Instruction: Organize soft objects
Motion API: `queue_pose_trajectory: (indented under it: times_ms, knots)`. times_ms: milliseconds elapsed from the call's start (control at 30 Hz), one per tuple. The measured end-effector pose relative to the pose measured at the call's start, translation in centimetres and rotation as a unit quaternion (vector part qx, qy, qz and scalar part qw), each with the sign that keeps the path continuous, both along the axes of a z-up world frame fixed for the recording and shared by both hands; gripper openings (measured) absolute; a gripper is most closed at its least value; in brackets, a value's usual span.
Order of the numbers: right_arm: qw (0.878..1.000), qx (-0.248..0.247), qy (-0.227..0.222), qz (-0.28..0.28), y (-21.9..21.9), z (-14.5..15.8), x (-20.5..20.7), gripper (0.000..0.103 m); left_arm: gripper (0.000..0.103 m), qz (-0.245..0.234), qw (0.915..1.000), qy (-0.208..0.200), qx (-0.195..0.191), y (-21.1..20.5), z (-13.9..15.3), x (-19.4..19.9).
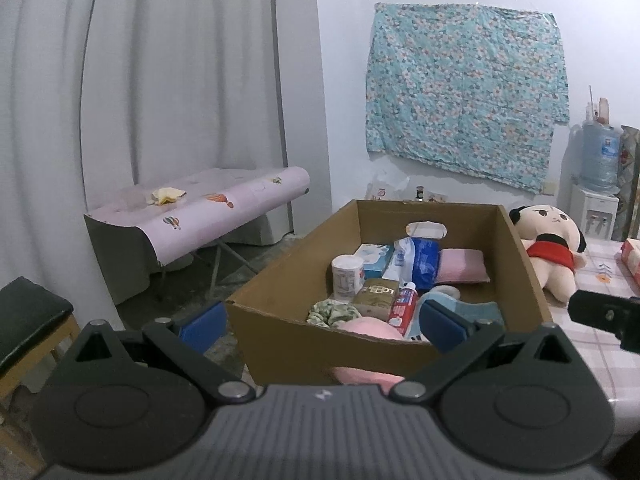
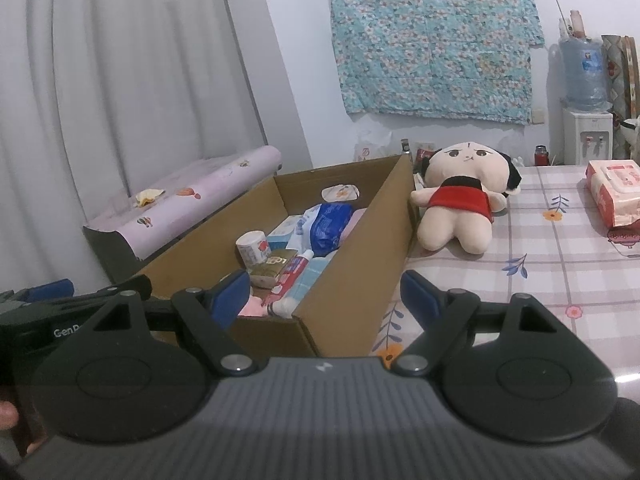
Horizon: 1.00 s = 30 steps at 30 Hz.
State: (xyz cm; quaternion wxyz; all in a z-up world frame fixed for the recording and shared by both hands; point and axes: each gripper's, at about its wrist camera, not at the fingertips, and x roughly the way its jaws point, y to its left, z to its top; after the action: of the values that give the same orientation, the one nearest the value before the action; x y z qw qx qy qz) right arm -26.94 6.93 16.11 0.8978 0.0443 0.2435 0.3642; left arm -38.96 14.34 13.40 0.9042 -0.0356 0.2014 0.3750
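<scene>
Grippers, left (image 1: 322, 326) and right (image 2: 324, 294), gape; only right view shows wipes pack (image 2: 614, 192).

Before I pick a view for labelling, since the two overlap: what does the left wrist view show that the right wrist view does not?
Only the left wrist view shows the black stool, the pink pad whole and the green scrunchie in the box. Only the right wrist view shows the whole wipes pack, the flowered tablecloth and a red bottle. Both share the box, doll, blue pack, toothpaste and floral wall cloth.
</scene>
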Motion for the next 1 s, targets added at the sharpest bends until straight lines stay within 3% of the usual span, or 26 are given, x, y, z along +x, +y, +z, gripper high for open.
queue_pose_trajectory:
  times_ms: [1000]
  knots:
    - [1.0, -0.013, -0.003, 0.012, 1.6, -0.5, 0.0, 0.083, 0.103, 0.025, 0.999, -0.032, -0.017, 1.3, 0.1, -0.9]
